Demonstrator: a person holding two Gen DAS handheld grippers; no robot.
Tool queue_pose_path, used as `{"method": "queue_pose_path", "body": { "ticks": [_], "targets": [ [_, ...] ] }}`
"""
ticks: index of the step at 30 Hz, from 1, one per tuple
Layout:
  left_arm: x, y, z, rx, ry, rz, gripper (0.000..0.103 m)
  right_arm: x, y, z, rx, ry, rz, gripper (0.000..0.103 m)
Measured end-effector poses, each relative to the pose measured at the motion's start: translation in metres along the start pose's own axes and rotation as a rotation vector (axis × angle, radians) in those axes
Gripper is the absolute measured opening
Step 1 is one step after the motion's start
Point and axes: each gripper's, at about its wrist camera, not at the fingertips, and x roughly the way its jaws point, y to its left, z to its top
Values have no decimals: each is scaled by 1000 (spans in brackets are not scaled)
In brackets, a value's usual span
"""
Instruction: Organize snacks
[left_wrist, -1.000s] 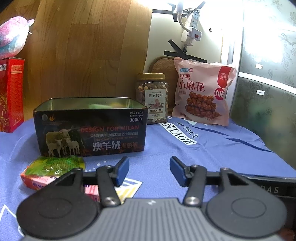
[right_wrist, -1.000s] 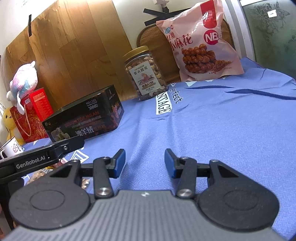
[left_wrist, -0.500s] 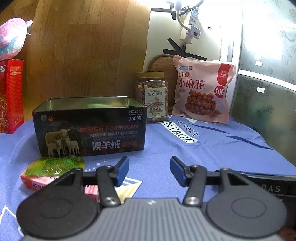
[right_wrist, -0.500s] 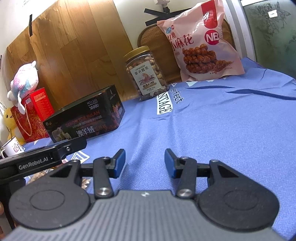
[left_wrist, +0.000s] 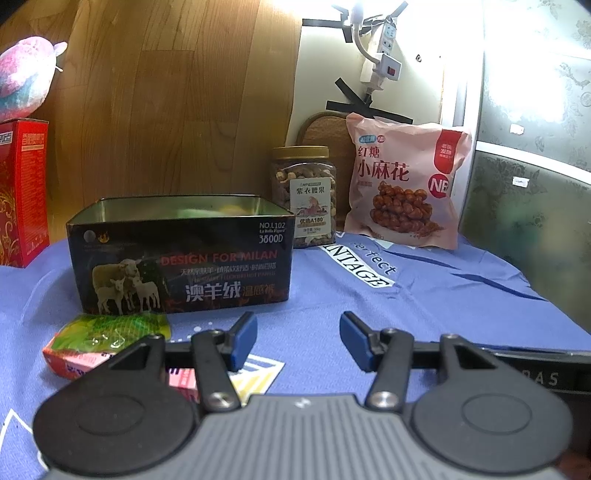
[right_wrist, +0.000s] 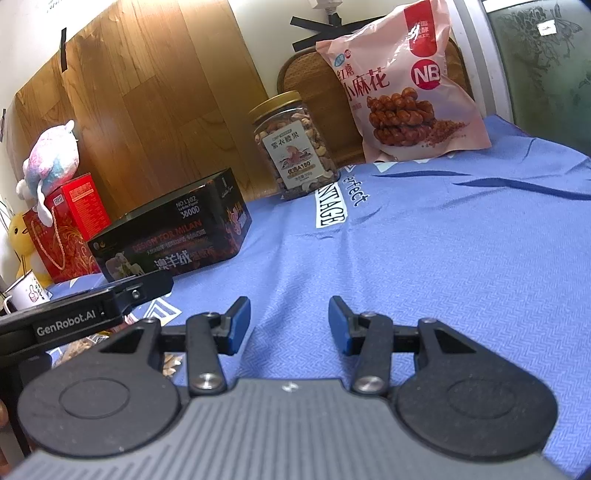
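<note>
Both your tongs, left gripper (left_wrist: 298, 340) and right gripper (right_wrist: 289, 325), hang parted and empty over the blue cloth (right_wrist: 443, 240). The green-and-pink packet (left_wrist: 103, 341) lies just before the open tin (left_wrist: 181, 262), near your left jaws. It looks light, soft and crinkly: pinch it across the short sides, gently, since film likely slips.

Open dark tin (left_wrist: 181, 258), green-topped snack packet (left_wrist: 107, 341) just before it, nut jar (left_wrist: 304, 195), pink bag (left_wrist: 404, 184) upright behind
</note>
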Motion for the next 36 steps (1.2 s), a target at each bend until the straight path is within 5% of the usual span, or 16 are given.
{"method": "queue_pose_path", "body": {
  "ticks": [36],
  "targets": [
    [-6, -2, -2, 3, -29, -10, 51, 2, 2, 0, -16, 8, 6, 49]
  ]
}}
